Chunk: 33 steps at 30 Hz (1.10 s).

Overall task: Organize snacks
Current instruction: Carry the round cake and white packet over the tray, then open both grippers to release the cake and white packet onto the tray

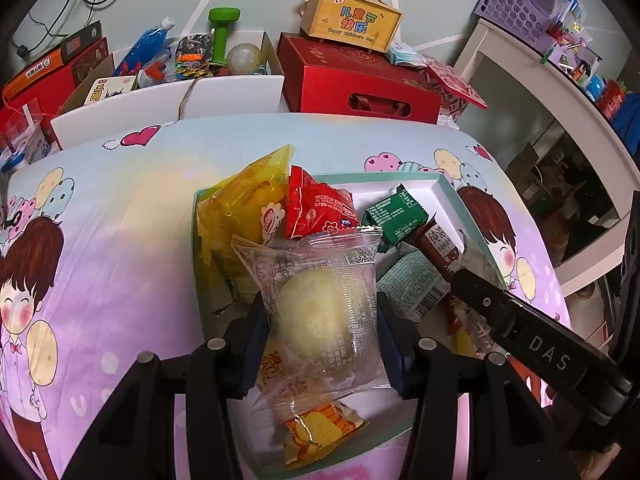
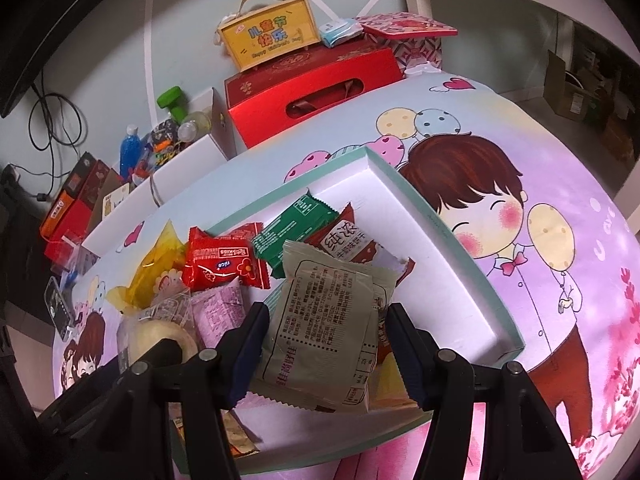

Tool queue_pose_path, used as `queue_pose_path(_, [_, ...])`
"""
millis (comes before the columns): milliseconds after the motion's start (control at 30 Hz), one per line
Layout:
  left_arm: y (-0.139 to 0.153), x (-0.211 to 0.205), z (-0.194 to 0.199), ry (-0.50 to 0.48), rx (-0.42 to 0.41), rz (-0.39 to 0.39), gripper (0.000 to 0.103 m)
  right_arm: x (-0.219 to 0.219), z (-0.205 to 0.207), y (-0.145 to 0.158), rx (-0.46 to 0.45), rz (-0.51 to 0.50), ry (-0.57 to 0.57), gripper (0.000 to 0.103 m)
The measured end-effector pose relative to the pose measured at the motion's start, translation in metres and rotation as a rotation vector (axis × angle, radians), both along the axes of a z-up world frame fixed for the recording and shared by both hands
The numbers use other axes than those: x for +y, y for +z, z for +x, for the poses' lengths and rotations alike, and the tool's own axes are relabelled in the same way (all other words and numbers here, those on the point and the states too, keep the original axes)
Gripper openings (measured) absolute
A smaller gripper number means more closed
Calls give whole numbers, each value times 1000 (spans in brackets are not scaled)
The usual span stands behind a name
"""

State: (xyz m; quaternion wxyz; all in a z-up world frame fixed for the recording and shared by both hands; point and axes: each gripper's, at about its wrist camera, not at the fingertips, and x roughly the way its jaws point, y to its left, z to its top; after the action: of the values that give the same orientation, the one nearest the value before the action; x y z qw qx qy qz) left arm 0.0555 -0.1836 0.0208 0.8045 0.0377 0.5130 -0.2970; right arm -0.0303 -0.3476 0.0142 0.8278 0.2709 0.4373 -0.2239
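A shallow white tray with a teal rim [image 1: 444, 190] [image 2: 452, 248] lies on the cartoon tablecloth and holds several snack packets: yellow [image 1: 244, 204], red [image 1: 320, 210] [image 2: 224, 264], green [image 1: 394, 210] [image 2: 296, 224], brown [image 1: 438, 242] [image 2: 348, 240]. My left gripper [image 1: 320, 328] is shut on a clear packet with a pale round cake [image 1: 316, 316], held over the tray. My right gripper [image 2: 324, 344] is shut on a grey-green packet [image 2: 320, 332], held over the tray's near side. The clear cake packet also shows in the right wrist view [image 2: 160, 336].
Behind the table stand a red gift box [image 1: 352, 80] [image 2: 312, 88] with a yellow handled box [image 1: 350, 20] [image 2: 268, 32] on top, and a white bin of toys [image 1: 180, 68] [image 2: 180, 136]. A white shelf [image 1: 560, 80] is at the right.
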Motion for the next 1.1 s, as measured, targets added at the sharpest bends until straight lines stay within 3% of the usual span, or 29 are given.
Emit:
queue_pose_path(233, [0,-1,0,0,0,12,53,3,3,-3,15,2,11,65])
queue_pose_path(367, [2,1,0,4,-6,13,64,3,4,-5,26,2,11,65])
queue_pose_path(533, [6,3,0,3,-9,9,65,4,5,-6,34,3,15,65])
queue_pose_path(667, [9,5,0,5,-10,10,65,4,5,-5,32,3,19,72])
queue_pose_path(1100, [17,29,9,59,-5,-17,65,7,7,-4,32,-7,33,72])
